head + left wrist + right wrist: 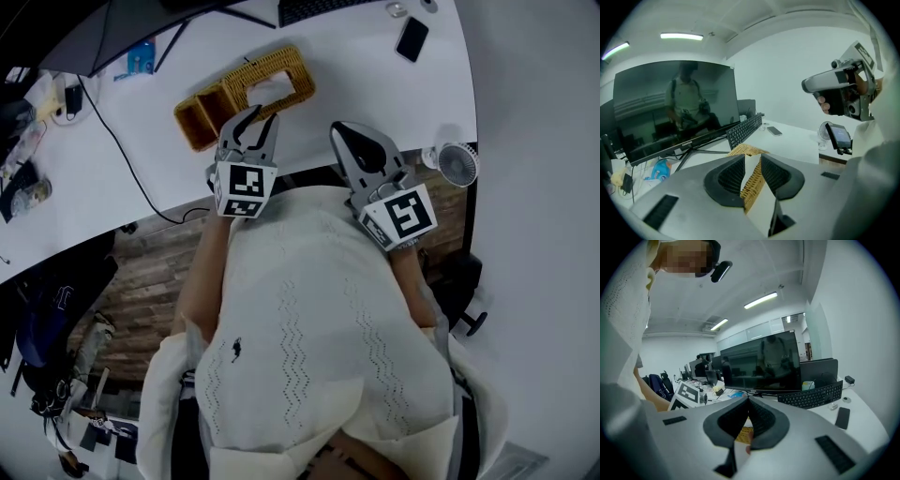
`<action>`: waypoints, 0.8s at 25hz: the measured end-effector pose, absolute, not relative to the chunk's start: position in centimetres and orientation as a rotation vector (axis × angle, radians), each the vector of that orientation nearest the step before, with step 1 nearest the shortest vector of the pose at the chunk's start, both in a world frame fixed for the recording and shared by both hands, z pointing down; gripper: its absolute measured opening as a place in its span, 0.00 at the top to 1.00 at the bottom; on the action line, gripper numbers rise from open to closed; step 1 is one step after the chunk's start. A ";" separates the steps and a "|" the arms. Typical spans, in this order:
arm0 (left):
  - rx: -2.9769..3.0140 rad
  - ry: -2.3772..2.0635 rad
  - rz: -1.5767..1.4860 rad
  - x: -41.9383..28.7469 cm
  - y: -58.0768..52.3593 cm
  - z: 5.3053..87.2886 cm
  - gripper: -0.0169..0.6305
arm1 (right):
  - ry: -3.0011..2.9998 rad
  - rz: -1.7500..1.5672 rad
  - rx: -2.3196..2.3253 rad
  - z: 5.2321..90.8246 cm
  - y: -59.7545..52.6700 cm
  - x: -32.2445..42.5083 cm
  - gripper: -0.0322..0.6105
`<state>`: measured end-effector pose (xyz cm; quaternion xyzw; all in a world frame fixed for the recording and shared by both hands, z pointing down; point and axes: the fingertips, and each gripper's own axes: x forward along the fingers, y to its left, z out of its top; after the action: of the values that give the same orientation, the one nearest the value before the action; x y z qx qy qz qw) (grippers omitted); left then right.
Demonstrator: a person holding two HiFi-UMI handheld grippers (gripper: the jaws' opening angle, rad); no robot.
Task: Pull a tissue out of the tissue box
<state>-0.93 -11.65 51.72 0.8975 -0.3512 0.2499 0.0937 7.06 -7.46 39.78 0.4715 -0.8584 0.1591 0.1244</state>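
- Tissue box (289, 66), wicker: on the white desk (366, 80), with a tissue (269, 90) showing at its slot.
- Left gripper (260, 116): jaws narrowly apart and empty, tips at the box's near side.
- Right gripper (343, 131): jaws together and empty, over the desk edge, apart from the box.
- Phone (412, 38), fan (458, 164): at the desk's right end.

White office desk (797, 145) under ceiling strip lights (681, 36).
Dark monitor (675, 108) and black keyboard (744, 130) beyond the left fingers (732, 174); white wall (797, 79) to their right.
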 end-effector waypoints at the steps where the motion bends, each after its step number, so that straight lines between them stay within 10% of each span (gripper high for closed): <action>1: 2.642 -1.039 0.771 -1.0 -11.7 52.5 0.81 | -2.492 0.468 1.384 39.9 -7.4 7.2 0.95; 20: 2.585 -0.925 1.097 0.1 -13.4 58.5 0.81 | -2.343 0.558 1.583 41.5 -5.9 9.9 0.95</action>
<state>0.13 -13.45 58.49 0.8706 -0.3114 0.3695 0.0925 9.94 -5.90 41.49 0.5447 -0.8060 0.1921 0.1294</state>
